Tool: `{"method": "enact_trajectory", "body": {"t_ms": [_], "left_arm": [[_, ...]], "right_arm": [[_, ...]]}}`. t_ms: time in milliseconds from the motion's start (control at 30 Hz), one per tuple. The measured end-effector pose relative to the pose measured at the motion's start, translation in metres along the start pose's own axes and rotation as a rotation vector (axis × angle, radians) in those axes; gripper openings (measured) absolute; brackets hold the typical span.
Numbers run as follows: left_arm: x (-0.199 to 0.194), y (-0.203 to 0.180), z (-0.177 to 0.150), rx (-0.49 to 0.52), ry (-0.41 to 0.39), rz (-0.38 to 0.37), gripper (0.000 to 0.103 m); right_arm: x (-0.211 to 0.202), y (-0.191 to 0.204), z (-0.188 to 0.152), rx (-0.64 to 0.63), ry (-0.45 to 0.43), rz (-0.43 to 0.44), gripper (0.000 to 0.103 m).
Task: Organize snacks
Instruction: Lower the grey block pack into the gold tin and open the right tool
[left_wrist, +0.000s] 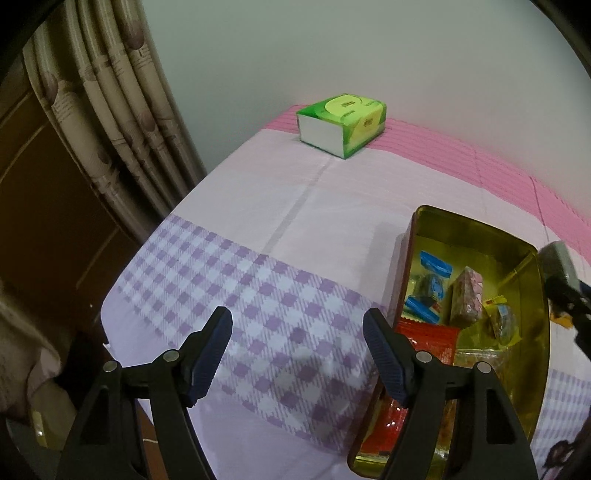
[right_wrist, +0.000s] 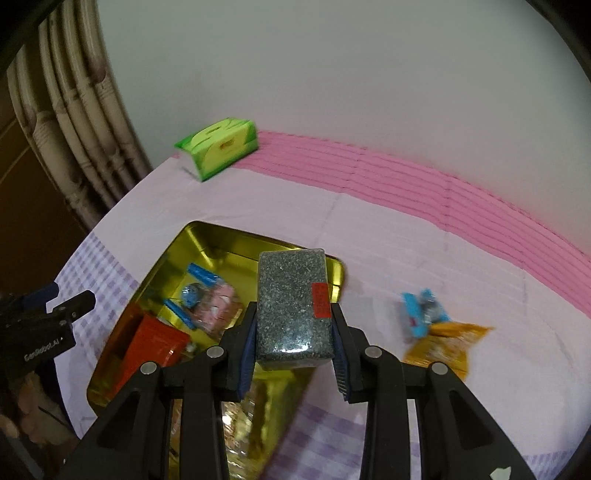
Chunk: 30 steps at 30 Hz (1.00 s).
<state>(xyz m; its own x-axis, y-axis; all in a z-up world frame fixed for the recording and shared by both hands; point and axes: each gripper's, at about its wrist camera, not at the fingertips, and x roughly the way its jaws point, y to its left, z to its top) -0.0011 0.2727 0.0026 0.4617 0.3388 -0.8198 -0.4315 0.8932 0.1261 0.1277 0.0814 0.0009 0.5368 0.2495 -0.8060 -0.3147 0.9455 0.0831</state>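
The speckled dark snack block (right_wrist: 293, 310) with a red sticker on its right face is sitting clamped in the right claw (right_wrist: 294, 334), its long axis running straight ahead along the fingers, pointing away from the camera, hanging over the near right part of the gold tin (right_wrist: 177, 254). Inside the tin, a red packet (right_wrist: 153, 343), a pink packet (right_wrist: 218, 306) and blue-wrapped snacks (right_wrist: 192, 291) are lying. On the surface (right_wrist: 369, 236) right of the tin, a blue-wrapped snack (right_wrist: 421, 310) is touching an orange packet (right_wrist: 443, 343). The left claw (left_wrist: 297, 354) is standing apart, holding nothing, over the checked cloth just left of the tin. A green tissue pack (left_wrist: 341, 123) is sitting at the far edge.
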Motion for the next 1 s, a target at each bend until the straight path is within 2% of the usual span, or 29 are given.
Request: {"method": "enact_trajectory", "body": {"t_ms": [333, 667, 1000], "left_arm": [[0.005, 0.005, 0.001, -0.020, 0.017, -0.001, 0.075], [0.006, 0.003, -0.001, -0.025, 0.027, -0.009, 0.075], [0.008, 0.002, -0.001, -0.021, 0.031, -0.013, 0.075]], "right_arm": [[0.037, 0.008, 0.000, -0.009, 0.062, -0.016, 0.032], [0.056, 0.010, -0.004, 0.001, 0.107, -0.019, 0.032], [0.054, 0.014, -0.005, -0.027, 0.091, -0.023, 0.034]]}}
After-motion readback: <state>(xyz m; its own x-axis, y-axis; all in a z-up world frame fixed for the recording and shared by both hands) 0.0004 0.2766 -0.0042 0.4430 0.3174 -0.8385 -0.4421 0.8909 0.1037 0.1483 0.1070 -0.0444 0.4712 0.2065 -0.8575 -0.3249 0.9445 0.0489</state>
